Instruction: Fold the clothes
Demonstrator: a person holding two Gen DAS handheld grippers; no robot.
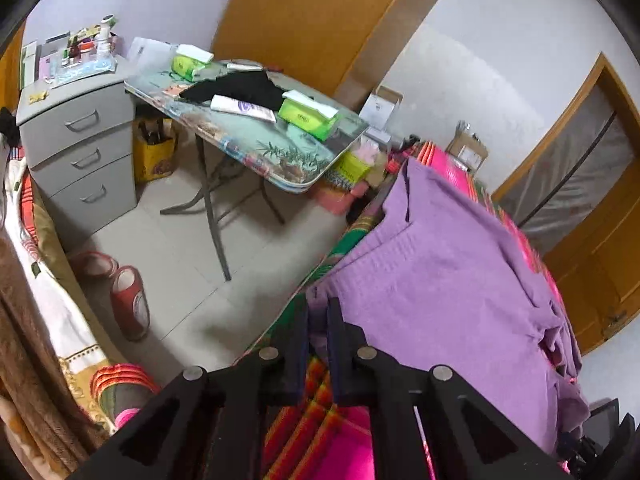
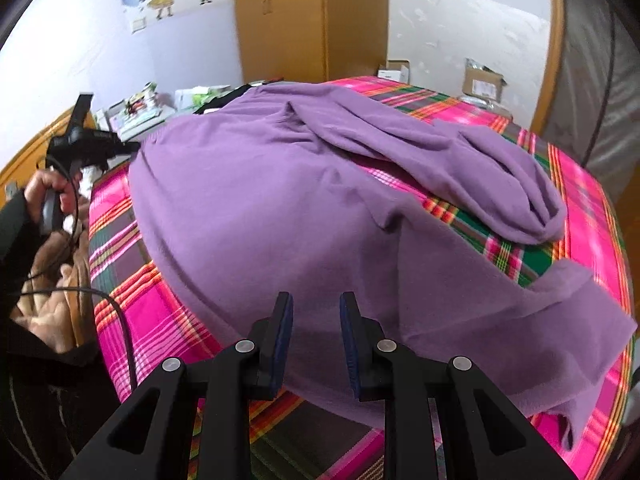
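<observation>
The purple garment (image 2: 280, 208) lies spread over the plaid bedcover (image 2: 152, 312), one sleeve bunched, with the left gripper (image 1: 318, 344) pinched on its edge and the right gripper (image 2: 316, 336) parted above the hem — apparently mid-fold, so next needs a matching second hold.

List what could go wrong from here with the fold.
1. The left gripper pinches only a thin edge of the purple garment; a pull might slip it free.
2. The right gripper hovers open above the hem, so lifting now would likely drag the cloth one-sided.
3. One sleeve lies bunched across the plaid bedsheet; folding over it could trap wrinkles.
</observation>
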